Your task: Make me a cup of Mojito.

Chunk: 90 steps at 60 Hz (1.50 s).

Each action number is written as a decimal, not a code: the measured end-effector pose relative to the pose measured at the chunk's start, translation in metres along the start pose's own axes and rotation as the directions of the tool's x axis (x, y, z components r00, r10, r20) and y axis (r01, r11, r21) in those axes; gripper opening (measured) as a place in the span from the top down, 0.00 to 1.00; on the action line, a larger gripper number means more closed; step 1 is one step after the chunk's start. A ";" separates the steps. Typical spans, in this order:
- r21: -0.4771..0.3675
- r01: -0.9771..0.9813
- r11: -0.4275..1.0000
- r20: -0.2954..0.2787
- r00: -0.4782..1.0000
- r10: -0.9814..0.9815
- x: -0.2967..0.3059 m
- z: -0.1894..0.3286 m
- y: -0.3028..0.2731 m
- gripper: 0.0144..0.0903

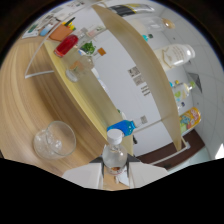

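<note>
Between tongs (pixel 116 170) — clear white-capped bottle (pixel 114 152), clamped; empty glass (pixel 54 139) beside on wooden table (pixel 20 95).

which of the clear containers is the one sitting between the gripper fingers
The small clear bottle with the white cap stands between the gripper fingers. The empty clear drinking glass rests off to the side on the wooden table, untouched.

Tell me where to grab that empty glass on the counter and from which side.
Take the glass by its side wall, coming in level from the gripper's side. It stands on the wooden counter with open space around it, and it is wide, so the fingers must be spread. The gripper looks shut on a white-capped bottle now.
</note>
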State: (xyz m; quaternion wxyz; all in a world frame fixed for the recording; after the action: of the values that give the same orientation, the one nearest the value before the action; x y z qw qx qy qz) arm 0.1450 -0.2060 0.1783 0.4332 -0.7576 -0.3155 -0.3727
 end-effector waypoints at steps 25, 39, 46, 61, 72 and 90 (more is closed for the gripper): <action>-0.060 0.843 0.535 -0.193 0.516 -0.834 0.005 0.003 -0.037 0.74; -0.111 0.919 0.378 -0.187 0.354 -0.916 0.003 0.004 -0.032 0.74; -0.092 0.917 0.389 -0.204 0.365 -0.908 0.004 0.000 -0.038 0.74; 0.047 0.694 0.718 -0.153 0.716 -0.681 0.016 -0.012 -0.045 0.74; 0.288 0.016 0.957 0.017 1.000 -0.022 0.040 -0.039 -0.069 0.74; 0.136 -0.732 0.668 0.316 0.671 0.671 -0.002 0.001 -0.011 0.74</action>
State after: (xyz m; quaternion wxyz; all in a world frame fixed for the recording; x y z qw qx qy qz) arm 0.1359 -0.2009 0.1812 0.5944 -0.7980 -0.0917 -0.0383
